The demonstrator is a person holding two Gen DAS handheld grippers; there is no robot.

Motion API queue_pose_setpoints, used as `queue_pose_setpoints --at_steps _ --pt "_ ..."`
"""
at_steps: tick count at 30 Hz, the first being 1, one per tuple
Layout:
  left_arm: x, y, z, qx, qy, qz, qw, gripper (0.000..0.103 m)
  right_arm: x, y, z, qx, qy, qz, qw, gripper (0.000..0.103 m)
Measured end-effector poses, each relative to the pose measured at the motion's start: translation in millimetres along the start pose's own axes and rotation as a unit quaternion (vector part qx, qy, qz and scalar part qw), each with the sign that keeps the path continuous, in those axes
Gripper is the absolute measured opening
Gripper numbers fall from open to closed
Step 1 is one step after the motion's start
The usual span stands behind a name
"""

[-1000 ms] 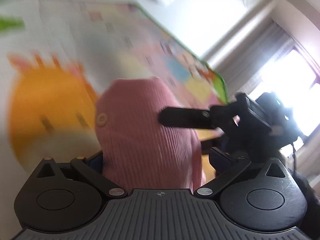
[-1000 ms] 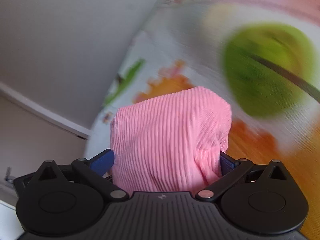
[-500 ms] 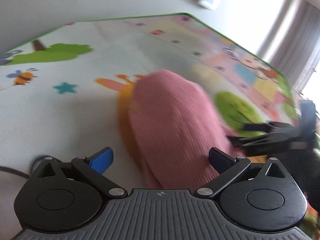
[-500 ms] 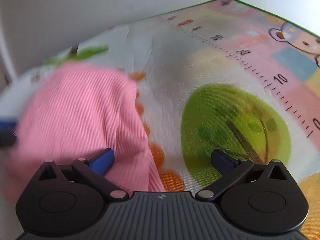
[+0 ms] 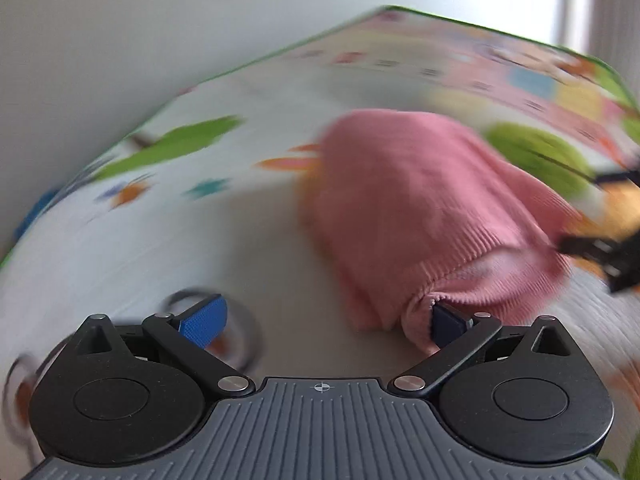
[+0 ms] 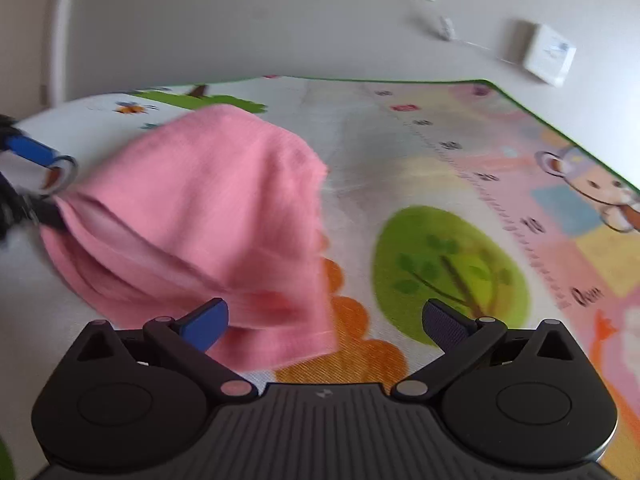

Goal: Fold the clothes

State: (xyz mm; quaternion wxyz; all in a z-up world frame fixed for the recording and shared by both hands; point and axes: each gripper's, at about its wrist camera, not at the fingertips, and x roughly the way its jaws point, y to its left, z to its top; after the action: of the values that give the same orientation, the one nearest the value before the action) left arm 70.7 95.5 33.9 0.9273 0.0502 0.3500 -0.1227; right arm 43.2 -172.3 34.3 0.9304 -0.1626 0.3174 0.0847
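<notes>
**Pink knit lies bunched on the play mat, both claws spread**

The pink ribbed garment (image 5: 420,208) (image 6: 200,232) sits in a rumpled, folded heap on the cartoon play mat (image 5: 160,216) (image 6: 460,152), layers showing along its near edge. Seen from the left camera it lies at about one o'clock from the left claw (image 5: 326,318), whose fingers stand wide apart; its right-hand finger touches a fold of the hem, but nothing is pinched between the two.

From the right camera the heap sits at about eleven o'clock. The right claw (image 6: 326,316) is also spread wide and grips nothing; its blue left pad (image 6: 206,320) lies in front of the cloth's near corner. Whether it touches the cloth I can't tell.

On the mat, a green tree (image 6: 448,276) is printed at one o'clock of the right claw, beside a ruler strip. Beyond the mat lies pale floor (image 6: 280,20) with a white box (image 6: 550,54).
</notes>
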Motion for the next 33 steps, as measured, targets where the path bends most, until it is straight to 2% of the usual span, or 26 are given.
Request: queue_pose_setpoints --at_steps 2,5,9,11,15,17,22,33 --pt "-10.8 8.4 -6.5 -0.017 -0.002 0.009 0.9998 0.103 -0.4 -5.0 -1.3 0.033 0.006 0.0 0.999 0.103" --pt "-31.0 2.3 -21.5 -0.034 0.002 -0.019 0.9993 0.103 -22.3 -3.6 -12.5 0.082 0.005 0.03 0.996 0.103" --pt "-41.5 -26.1 -46.7 -0.047 0.039 -0.04 0.9973 0.103 -54.0 20.5 -37.3 0.087 -0.004 0.048 0.995 0.103" --pt "-48.2 -46.5 -59.6 -0.037 0.04 -0.02 0.9983 0.103 -64.1 31.4 -49.4 0.09 0.0 0.048 0.995 0.103" --pt "-49.9 -79.5 -68.2 -0.016 0.032 0.021 0.9991 0.103 -54.0 36.6 -68.8 0.106 0.041 0.042 0.993 0.103" --pt "-44.5 -86.5 -66.0 -0.024 0.022 0.033 0.9989 0.103 -48.3 31.7 -75.3 0.122 0.02 0.045 0.991 0.103" --pt "-30.8 -93.9 -63.3 -0.041 -0.014 0.059 0.9973 0.103 -37.4 28.7 -73.0 0.121 0.003 0.03 0.992 0.103" --pt "-30.6 -95.9 -62.2 -0.044 -0.015 0.059 0.9972 0.103 -37.5 25.9 -74.5 0.13 0.005 0.037 0.991 0.103"
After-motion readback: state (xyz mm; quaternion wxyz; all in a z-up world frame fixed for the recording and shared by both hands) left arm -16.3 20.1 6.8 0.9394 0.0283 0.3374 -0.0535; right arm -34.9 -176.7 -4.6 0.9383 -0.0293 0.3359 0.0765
